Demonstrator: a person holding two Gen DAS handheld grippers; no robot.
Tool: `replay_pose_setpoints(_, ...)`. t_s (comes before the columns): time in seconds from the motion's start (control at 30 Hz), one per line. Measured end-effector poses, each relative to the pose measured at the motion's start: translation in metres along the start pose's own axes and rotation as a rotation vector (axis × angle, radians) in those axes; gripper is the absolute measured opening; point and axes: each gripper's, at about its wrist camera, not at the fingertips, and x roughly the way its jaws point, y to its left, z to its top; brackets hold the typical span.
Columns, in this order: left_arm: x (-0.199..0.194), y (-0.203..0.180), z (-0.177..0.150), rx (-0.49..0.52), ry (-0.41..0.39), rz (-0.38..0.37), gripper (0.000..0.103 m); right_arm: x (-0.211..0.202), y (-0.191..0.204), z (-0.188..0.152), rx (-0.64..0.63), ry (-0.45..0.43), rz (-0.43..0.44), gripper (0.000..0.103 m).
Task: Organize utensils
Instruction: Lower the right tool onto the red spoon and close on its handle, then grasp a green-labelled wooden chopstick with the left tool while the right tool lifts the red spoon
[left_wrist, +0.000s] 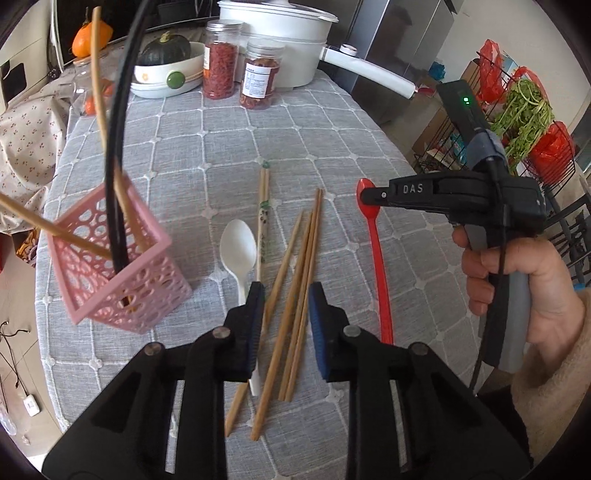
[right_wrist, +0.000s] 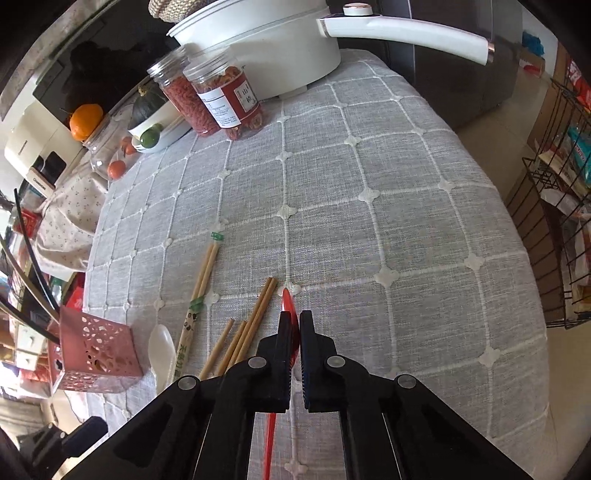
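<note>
A pink perforated basket (left_wrist: 118, 266) stands at the left of the table and holds two wooden chopsticks (left_wrist: 96, 85) and a black stick. Several loose wooden chopsticks (left_wrist: 299, 280), a white plastic spoon (left_wrist: 238, 247) and a wrapped chopstick pair (left_wrist: 263, 218) lie in the middle. My left gripper (left_wrist: 286, 295) is open just above the loose chopsticks. My right gripper (right_wrist: 294, 319) is shut on the bowl end of a red spoon (left_wrist: 378, 266), which lies along the cloth to the right of the chopsticks. The basket also shows in the right wrist view (right_wrist: 96, 354).
A white pot (left_wrist: 284, 40) with a long handle, two jars of red dried goods (left_wrist: 221, 59), a dish with a green squash (left_wrist: 166, 70) and an orange pumpkin (left_wrist: 92, 37) stand at the back. A wire rack (left_wrist: 528, 122) with greens stands off the table's right edge.
</note>
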Motion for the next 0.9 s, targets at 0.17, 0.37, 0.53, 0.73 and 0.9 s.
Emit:
replay_pose_setpoints(0.17, 0.024, -0.018, 0.023, 0.038, 0.004, 0.039, 0.02, -0.024, -0.016, -0.006, -0.004, -0.01, 0.003, 0.004)
replay_pose_setpoints(0.37, 0.066, -0.025, 0.053, 0.033, 0.055, 0.11, 0.018, -0.04, -0.032, -0.014, -0.011, 0.007, 0.019, 0.004)
replay_pose_setpoints(0.53, 0.101, -0.019, 0.078, 0.004, 0.082, 0.209, 0.016, -0.048, -0.038, -0.018, -0.023, 0.009, 0.041, 0.004)
replay_pose_setpoints(0.73, 0.128, -0.008, 0.093, -0.014, 0.116, 0.303, 0.014, -0.049, -0.04, -0.017, -0.027, 0.012, 0.06, 0.004)
replay_pose_setpoints(0.9, 0.137, -0.003, 0.097, -0.021, 0.138, 0.323, 0.011, -0.048, -0.036, -0.017, -0.038, 0.013, 0.069, 0.004)
